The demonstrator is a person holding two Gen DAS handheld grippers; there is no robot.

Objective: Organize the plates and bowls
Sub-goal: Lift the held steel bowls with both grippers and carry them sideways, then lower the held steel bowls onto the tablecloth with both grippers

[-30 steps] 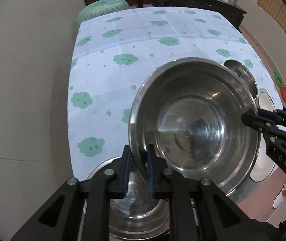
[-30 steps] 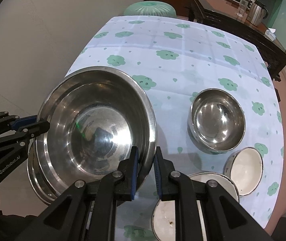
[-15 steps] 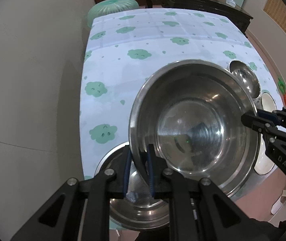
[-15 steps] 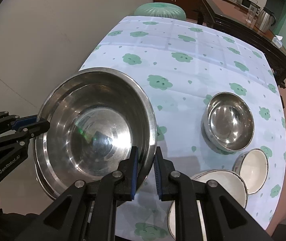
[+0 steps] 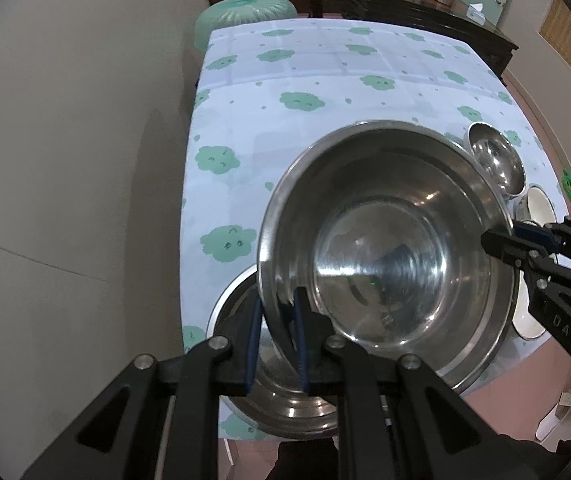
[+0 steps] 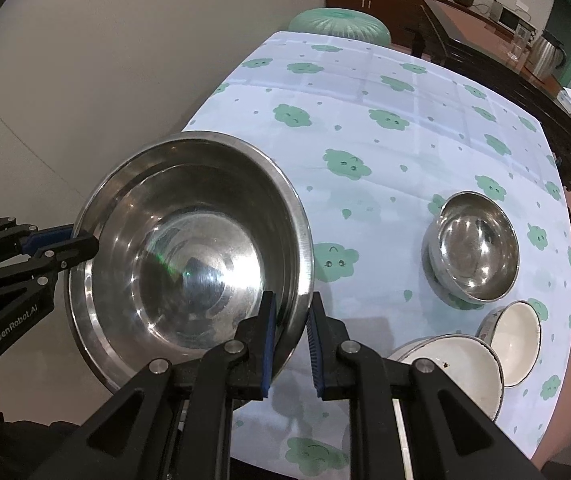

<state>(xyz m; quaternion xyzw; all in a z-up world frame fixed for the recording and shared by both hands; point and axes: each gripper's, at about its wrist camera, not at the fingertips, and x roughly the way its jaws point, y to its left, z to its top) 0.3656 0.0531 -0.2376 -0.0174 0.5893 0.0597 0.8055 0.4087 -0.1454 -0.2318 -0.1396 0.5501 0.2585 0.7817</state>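
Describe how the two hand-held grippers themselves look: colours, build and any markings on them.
Both are matte black plastic linkages with silver pivot pins and ribbed blue pads on the inner faces of the fingers. The left hand-held gripper carries white "GenRobot.AI" lettering on its side, seen from the right wrist view. The right hand-held gripper shows white letters reading roughly "DAS" in the left wrist view. No cables or sleeves are visible.

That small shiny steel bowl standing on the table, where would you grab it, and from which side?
Judging by its shape, take the small steel bowl by its thin rim, coming down from above with one finger inside and one outside. It sits upright with its mouth open, and its round, polished wall would probably slip between pads. The side facing the open tablecloth looks freest; white bowls crowd its near side.
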